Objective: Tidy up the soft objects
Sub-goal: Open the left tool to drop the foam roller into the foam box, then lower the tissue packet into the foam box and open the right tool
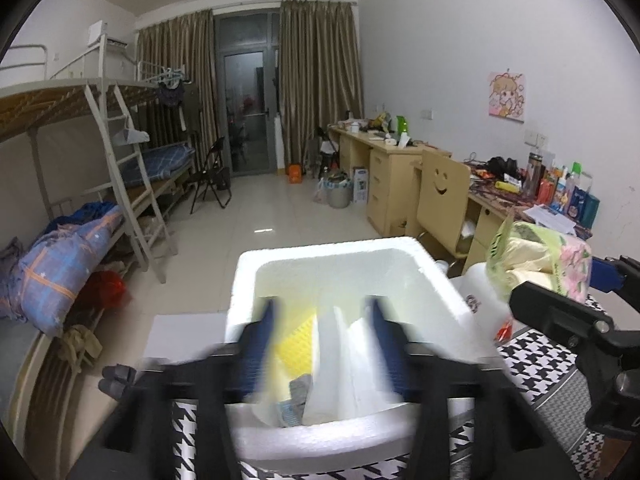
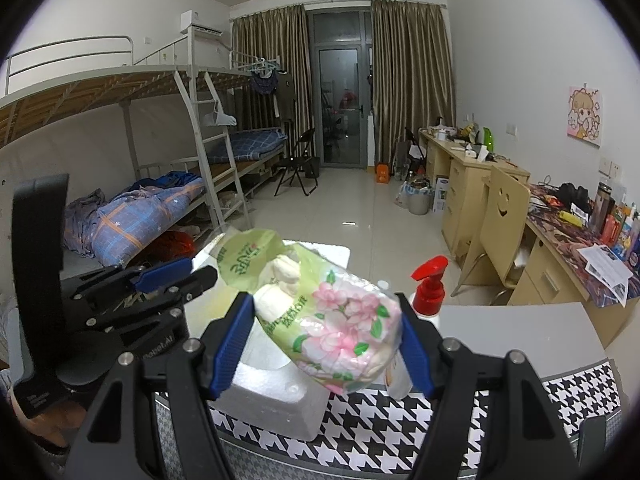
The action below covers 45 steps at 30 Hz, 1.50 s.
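A white foam box [image 1: 348, 264] stands on the houndstooth table [image 1: 548, 364]. Inside it lie a yellow sponge [image 1: 294, 346], white soft packs [image 1: 352, 364] and a grey cloth [image 1: 300, 390]. My left gripper [image 1: 322, 344] is open over the box, its blue fingers [image 1: 260, 344] blurred, holding nothing. My right gripper [image 2: 326, 344] is shut on a floral tissue pack [image 2: 340, 332] in a green plastic wrapper, held above the near right corner of the box [image 2: 272, 396]. The pack also shows in the left wrist view [image 1: 540, 258].
A white pump bottle with a red top [image 2: 430, 284] stands right of the box. A white board [image 2: 520, 328] lies on the table behind it. Bunk beds [image 1: 60, 208] line the left, and desks and a smiley chair [image 1: 440, 196] the right.
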### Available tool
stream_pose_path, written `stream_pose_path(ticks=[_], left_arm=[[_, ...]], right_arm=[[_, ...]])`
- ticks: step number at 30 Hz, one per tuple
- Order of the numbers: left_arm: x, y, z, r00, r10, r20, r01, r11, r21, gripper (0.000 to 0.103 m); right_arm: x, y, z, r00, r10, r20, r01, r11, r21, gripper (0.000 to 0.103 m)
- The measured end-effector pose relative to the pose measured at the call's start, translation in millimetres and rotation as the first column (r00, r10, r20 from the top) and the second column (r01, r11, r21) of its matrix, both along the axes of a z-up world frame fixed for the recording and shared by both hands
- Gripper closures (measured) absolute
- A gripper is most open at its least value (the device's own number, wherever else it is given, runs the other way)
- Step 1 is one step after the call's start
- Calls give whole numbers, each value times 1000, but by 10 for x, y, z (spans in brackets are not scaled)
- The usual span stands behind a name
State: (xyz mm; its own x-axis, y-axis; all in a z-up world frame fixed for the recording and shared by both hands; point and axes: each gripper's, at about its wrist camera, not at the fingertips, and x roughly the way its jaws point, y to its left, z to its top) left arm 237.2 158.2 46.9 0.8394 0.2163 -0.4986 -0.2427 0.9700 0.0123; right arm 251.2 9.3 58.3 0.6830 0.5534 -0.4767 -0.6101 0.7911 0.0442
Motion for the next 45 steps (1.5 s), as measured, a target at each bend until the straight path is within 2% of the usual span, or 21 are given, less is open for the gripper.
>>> stream_pose_path(ticks=[1, 8, 10, 16, 25, 35, 45], left_arm=[[-19, 11, 8, 1000, 11, 11, -11, 1000, -2, 19], [-167, 76, 72, 997, 71, 44, -72, 997, 15, 12], [-217, 91, 101, 995, 85, 57, -86, 996, 18, 6], [-336, 145, 168, 990, 112, 85, -114, 993, 18, 1], [-539, 246, 179, 981, 160, 106, -165, 986, 38, 1], [-755, 398, 188, 969, 215, 123, -220, 975, 25, 1], [-911, 452, 141, 969, 219, 117, -222, 975, 17, 1]], right_arm=[[2, 11, -1, 1000, 0, -1, 0, 1000, 0, 30], [20, 53, -7, 1000, 6, -3, -6, 1000, -1, 30], [36, 65, -9, 1000, 13, -4, -13, 1000, -1, 30], [40, 126, -35, 1000, 28, -10, -28, 1000, -8, 30], [44, 281, -58, 999, 52, -15, -53, 998, -23, 30], [100, 448, -67, 997, 66, -30, -67, 997, -27, 30], [349, 623, -223, 993, 41, -107, -46, 998, -45, 29]])
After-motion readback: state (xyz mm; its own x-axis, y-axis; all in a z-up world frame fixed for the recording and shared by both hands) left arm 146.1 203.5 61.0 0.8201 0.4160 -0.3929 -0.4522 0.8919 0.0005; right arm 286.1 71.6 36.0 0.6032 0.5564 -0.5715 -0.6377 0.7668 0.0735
